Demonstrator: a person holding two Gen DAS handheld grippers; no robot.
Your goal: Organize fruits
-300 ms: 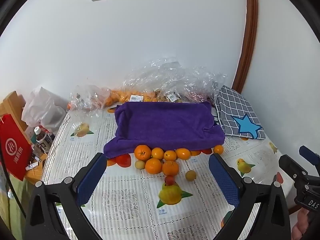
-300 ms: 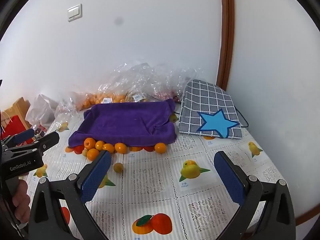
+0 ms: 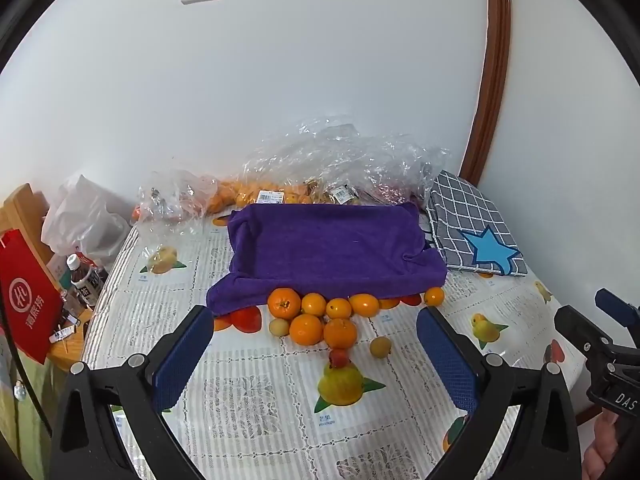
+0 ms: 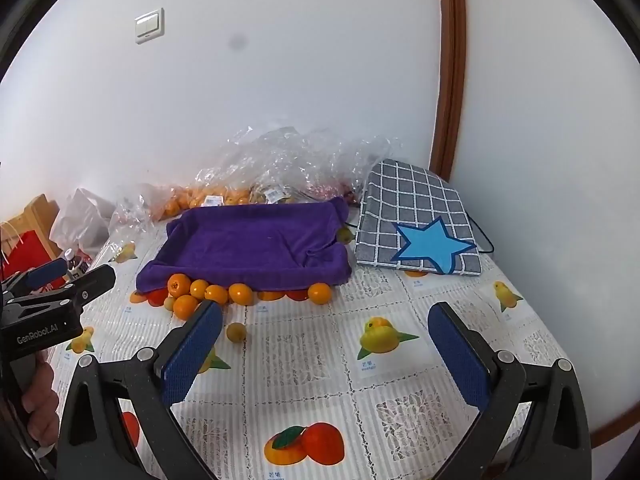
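A purple towel-lined tray (image 3: 332, 248) sits mid-table, also in the right wrist view (image 4: 252, 240). Several oranges (image 3: 306, 328) lie loose along its front edge; they show in the right wrist view too (image 4: 240, 294). A small yellow-green fruit (image 3: 380, 347) lies apart in front, seen from the right as well (image 4: 236, 332). A small red fruit (image 3: 338, 358) sits by the cluster. My left gripper (image 3: 314, 344) is open and empty, above the table in front of the oranges. My right gripper (image 4: 324, 340) is open and empty over the tablecloth, to the right of the fruit.
Clear plastic bags with more oranges (image 3: 320, 176) lie behind the tray by the wall. A grey checked cushion with a blue star (image 4: 416, 224) lies at the right. A red bag (image 3: 24, 300) and bottles (image 3: 82, 276) stand left of the table's edge.
Both grippers have shifted very slightly; the fruit and tray have not moved.
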